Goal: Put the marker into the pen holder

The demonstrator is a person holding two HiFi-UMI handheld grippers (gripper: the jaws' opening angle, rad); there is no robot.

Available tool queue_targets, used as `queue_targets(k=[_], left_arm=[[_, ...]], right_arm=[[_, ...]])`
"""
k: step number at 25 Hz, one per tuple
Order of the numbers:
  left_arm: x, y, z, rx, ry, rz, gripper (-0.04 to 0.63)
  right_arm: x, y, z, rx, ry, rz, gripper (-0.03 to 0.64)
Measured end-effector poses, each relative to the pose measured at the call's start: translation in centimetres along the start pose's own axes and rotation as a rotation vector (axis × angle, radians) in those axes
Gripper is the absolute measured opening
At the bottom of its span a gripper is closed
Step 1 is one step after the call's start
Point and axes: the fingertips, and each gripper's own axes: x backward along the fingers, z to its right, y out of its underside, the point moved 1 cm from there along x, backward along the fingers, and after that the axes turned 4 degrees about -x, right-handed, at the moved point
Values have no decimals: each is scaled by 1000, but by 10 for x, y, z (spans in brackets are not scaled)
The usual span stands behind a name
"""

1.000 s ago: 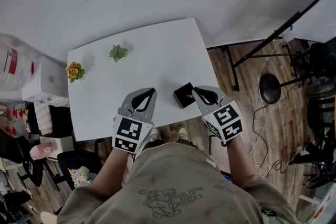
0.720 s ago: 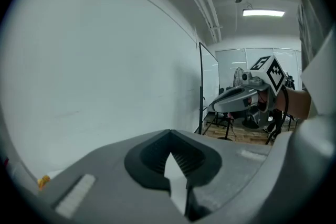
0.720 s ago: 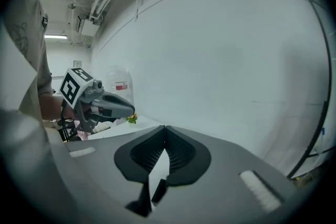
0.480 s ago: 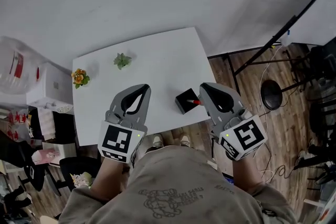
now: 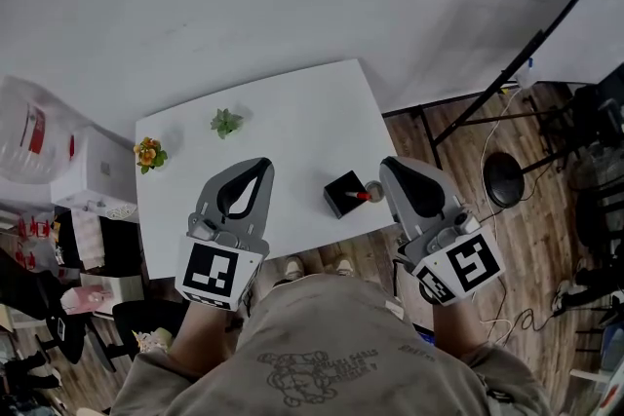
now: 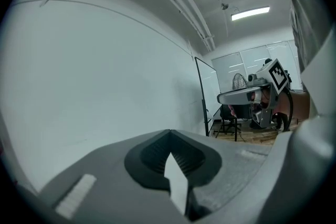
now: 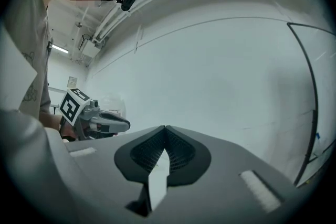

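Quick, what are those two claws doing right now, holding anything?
Left gripper: closed, holding nothing.
Right gripper: closed, holding nothing.

Only the red end of the marker [image 5: 363, 195] shows above the black pen holder [image 5: 341, 194]; the rest is hidden inside it. The near edge of the table [image 5: 292, 112] disappears under the left gripper [image 5: 261, 163] and the right gripper [image 5: 384, 167], whose marker cubes cover the person's hands. A clear container [image 5: 24, 127] is cut off by the left edge. The green plant [image 5: 226, 122] and the orange flowers [image 5: 148, 152] are too small to make out in detail.
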Motion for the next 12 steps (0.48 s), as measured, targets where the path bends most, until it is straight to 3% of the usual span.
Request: queue_targets(k=[7,12], left_arm=[[-9,40,12,60,27,-79,2],[-18,61,24,68,53,-125,2]], right_arm=[[-1,35,10,-4,36,-93,28],[-1,69,18,-63,44,-173,28]])
